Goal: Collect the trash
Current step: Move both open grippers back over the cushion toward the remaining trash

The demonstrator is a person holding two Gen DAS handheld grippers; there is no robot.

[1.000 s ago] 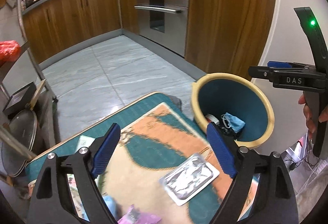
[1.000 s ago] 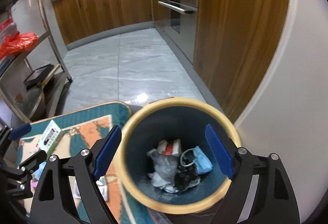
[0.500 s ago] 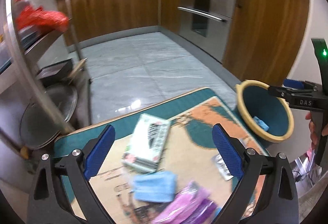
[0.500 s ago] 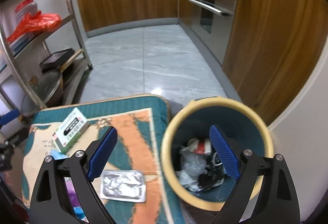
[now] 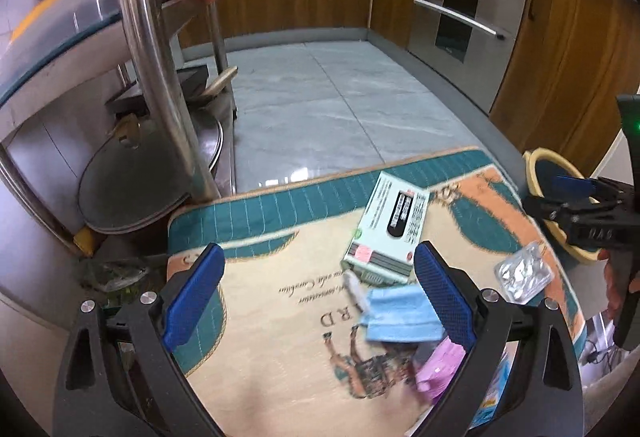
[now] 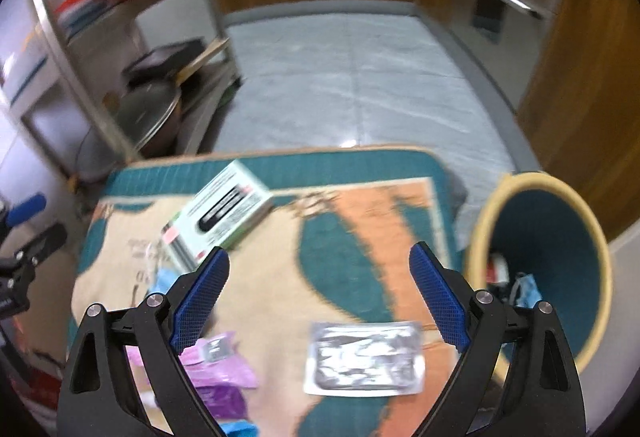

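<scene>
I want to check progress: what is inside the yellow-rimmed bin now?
Inside the bin, a blue mask and a white-and-red scrap show. The right gripper's finger covers the rest.

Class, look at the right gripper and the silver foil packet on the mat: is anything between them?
Nothing visible. The right gripper is open above bare mat, with the silver foil packet lying uncovered just below its fingers.

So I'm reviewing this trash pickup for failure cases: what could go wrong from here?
Both tongs, left and right, are open and empty.
1. The silver foil packet lies flat on the mat, so fingers may slide over it.
2. The blue mask overlaps the purple wrapper; a grab may drag both.
3. The bin stands off the mat's edge, so a short drop could miss.
</scene>
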